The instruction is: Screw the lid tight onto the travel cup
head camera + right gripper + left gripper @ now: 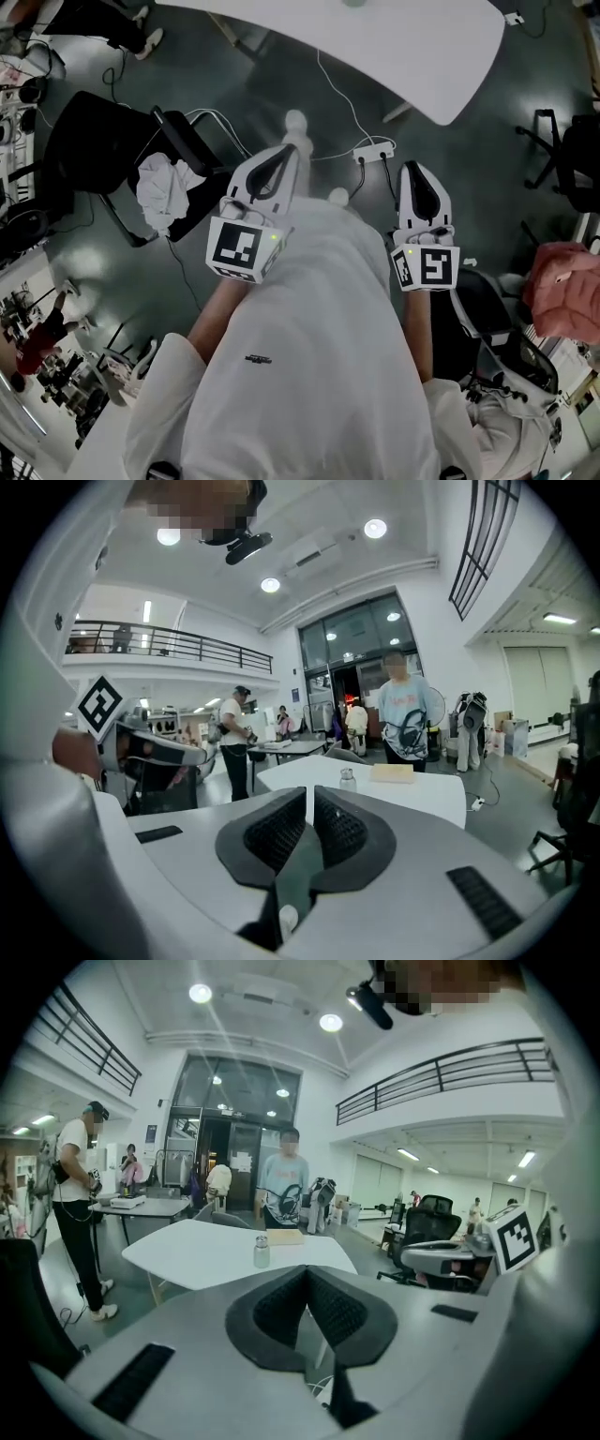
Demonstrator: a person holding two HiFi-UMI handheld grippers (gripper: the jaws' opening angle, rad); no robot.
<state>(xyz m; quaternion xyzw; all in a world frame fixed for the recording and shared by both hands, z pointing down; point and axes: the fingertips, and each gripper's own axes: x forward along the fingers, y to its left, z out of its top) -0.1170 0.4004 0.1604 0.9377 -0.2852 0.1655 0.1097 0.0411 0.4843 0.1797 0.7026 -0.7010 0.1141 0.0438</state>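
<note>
The travel cup (262,1252), small with a metal-coloured lid, stands far ahead on a white table (187,1258); it also shows in the right gripper view (348,779). Both grippers are held in front of my body, well short of the table (394,47). The left gripper (307,1277) has its dark pads pressed together with nothing between them. The right gripper (309,801) is likewise shut and empty. From the head view, the left gripper (289,155) and right gripper (415,171) point side by side over the dark floor towards the table.
A flat tan box (284,1237) lies on the table behind the cup. A person in a light shirt (283,1180) stands beyond it, another person (75,1204) at the left. A black chair with white cloth (159,187) and a power strip with cables (372,150) are on the floor.
</note>
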